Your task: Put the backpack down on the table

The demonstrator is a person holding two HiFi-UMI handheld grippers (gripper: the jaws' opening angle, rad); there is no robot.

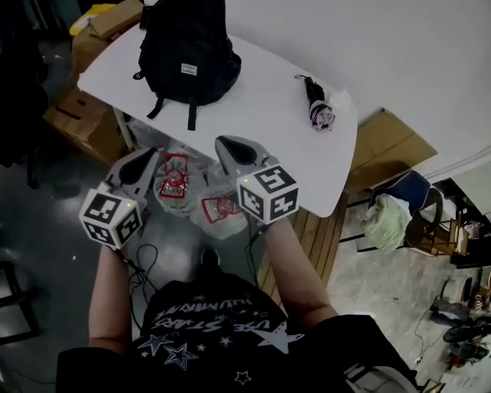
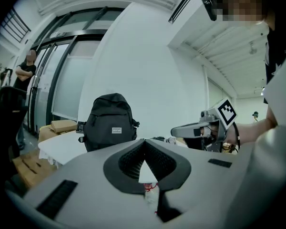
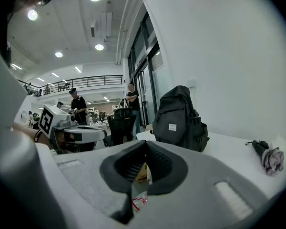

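A black backpack (image 1: pixel 188 43) (image 2: pixel 109 123) (image 3: pixel 178 118) stands upright on the far left part of the white table (image 1: pixel 262 129), its straps lying toward me. Both grippers hang in the air in front of the table's near edge, well short of the backpack and touching nothing. The left gripper (image 1: pixel 150 157) (image 2: pixel 144 143) is shut with nothing between its jaws. To its right, the right gripper (image 1: pixel 226 144) (image 3: pixel 145 145) is also shut and empty. Each gripper shows side-on in the other's view, the right gripper (image 2: pixel 177 130) and the left gripper (image 3: pixel 103 132).
A folded umbrella (image 1: pixel 317 105) (image 3: pixel 267 156) and a white crumpled thing (image 1: pixel 341 98) lie at the table's right end. Plastic bags (image 1: pixel 198 193) sit on the floor below the grippers. Cardboard boxes (image 1: pixel 75 113) stand left of the table, a chair with a green cloth (image 1: pixel 390 221) right. People (image 3: pixel 78 104) stand far off.
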